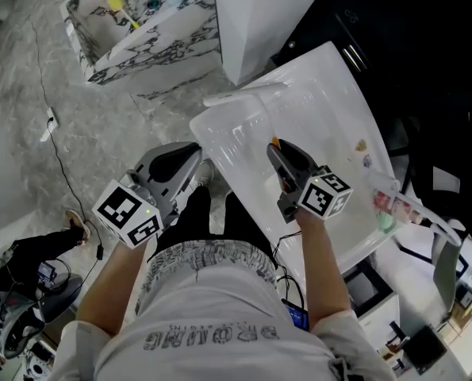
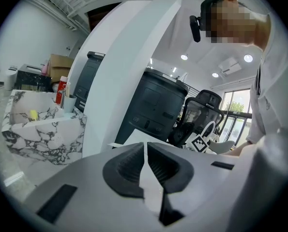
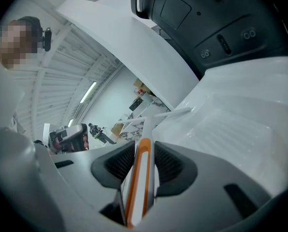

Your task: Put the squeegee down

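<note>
White glossy moulded panel (image 1: 331, 109) fills the centre of the head view, its near-left edge running diagonally past the person's legs. Grey marbled floor (image 1: 29, 94) lies open to the left of that edge, crossed by a thin cable (image 1: 59, 161). A marble-patterned box (image 1: 148, 38) stands well apart at the top left. We note a black cabinet (image 1: 410, 46) bounding the panel on its far right side, and small bottles (image 1: 390, 206) at the panel's right edge.

We find the right gripper (image 1: 282, 153) over the near part of the panel, with bare surface on both sides of it. Its jaws are clamped on the orange-and-white handle of the squeegee (image 3: 140, 178). The squeegee's white blade (image 1: 247, 95) lies at the panel's far-left corner. We cannot tell whether the blade touches the panel.

We find the left gripper (image 1: 186, 159) off the panel, just beside its near-left edge and over the floor. Its jaws stand together with only a thin slit between them, and they hold nothing.
</note>
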Demonstrator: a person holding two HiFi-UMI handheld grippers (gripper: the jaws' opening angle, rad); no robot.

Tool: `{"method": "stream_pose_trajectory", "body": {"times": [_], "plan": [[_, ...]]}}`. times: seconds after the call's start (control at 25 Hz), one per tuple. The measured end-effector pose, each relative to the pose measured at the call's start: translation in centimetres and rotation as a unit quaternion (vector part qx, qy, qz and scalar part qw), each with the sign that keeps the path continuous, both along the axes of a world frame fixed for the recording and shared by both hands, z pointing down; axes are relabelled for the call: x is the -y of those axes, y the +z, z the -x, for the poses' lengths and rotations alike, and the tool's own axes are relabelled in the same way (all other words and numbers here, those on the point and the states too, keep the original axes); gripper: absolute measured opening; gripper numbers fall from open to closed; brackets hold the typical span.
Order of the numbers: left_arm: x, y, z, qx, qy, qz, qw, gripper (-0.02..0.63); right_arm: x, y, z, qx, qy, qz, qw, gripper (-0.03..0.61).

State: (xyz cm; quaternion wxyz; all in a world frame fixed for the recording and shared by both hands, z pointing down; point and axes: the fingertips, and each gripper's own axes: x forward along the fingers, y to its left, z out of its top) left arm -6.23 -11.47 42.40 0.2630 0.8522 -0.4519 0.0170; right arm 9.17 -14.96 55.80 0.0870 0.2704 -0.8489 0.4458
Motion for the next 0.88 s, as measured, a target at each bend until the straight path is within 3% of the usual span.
{"method": "stream_pose_trajectory", "body": {"times": [0.4,0.88], "plan": [[-0.7,0.9,-0.1,0.002,-0.004,0.01,0.9999,0.037,-0.6,1.3,0.5,-0.023,-0.017,-0.011,1.0,0.137],[-1.1,1.4,0.2,0.004,-0.013,0.018,0.9997,0.037,-1.1,3.4,0.8,-0.027,-0.026,0.01,0.999,0.114]]}}
